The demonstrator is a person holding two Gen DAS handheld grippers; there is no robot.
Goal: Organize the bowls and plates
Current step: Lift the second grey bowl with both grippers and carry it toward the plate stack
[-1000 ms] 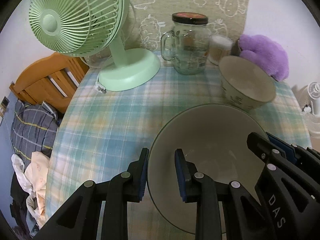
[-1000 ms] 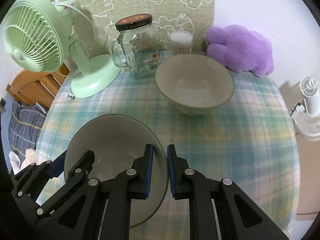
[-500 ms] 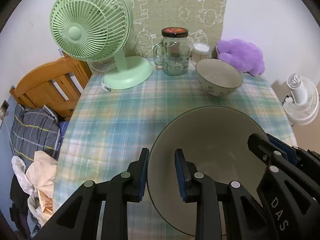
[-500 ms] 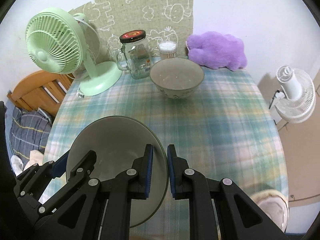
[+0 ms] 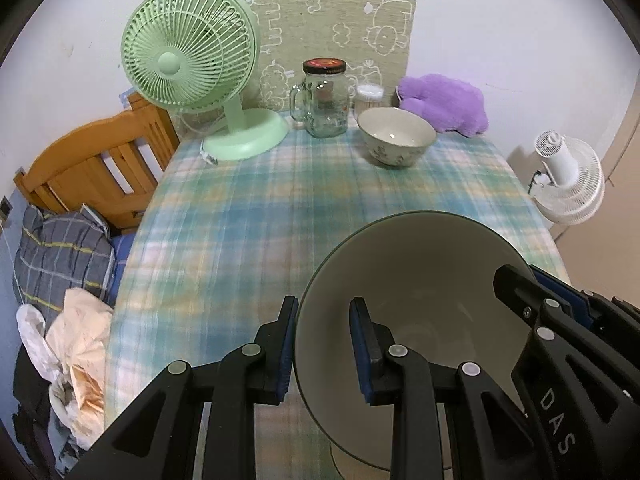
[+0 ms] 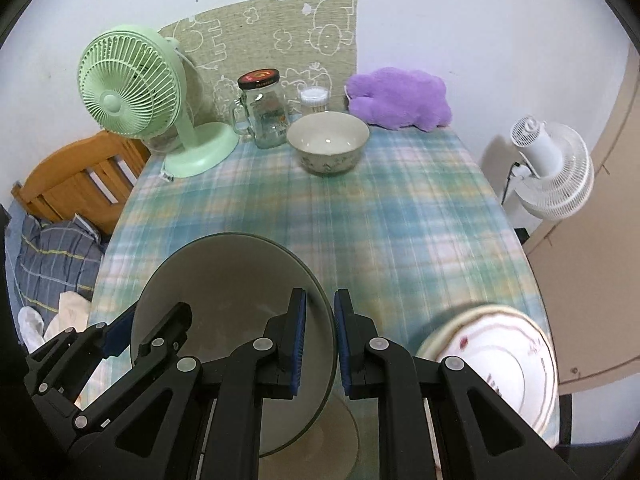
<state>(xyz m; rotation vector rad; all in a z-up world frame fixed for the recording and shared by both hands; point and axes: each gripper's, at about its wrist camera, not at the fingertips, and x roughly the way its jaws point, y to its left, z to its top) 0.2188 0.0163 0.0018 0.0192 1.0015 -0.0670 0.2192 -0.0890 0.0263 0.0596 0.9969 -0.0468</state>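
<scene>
A large grey-green bowl [image 5: 420, 280] is held in the air above the near end of the table, also in the right wrist view [image 6: 224, 280]. My left gripper [image 5: 324, 344] is shut on its left rim. My right gripper [image 6: 320, 340] is shut on its right rim and shows at the right of the left wrist view [image 5: 560, 312]. A smaller patterned bowl [image 5: 396, 136] stands at the far end, also in the right wrist view [image 6: 328, 142]. A white plate with a red pattern [image 6: 492, 360] lies at the near right corner.
On the plaid table [image 5: 260, 208] stand a green fan [image 5: 192, 60], a glass jar mug [image 5: 324, 100], a cotton-swab tub [image 5: 370, 96] and a purple plush [image 5: 444, 104]. A wooden chair [image 5: 100, 168] is at left, a white floor fan [image 6: 552, 168] at right.
Both grippers have risen and pulled back with the large bowl held between them. The far items look smaller now, and the white plate has come into the right wrist view.
</scene>
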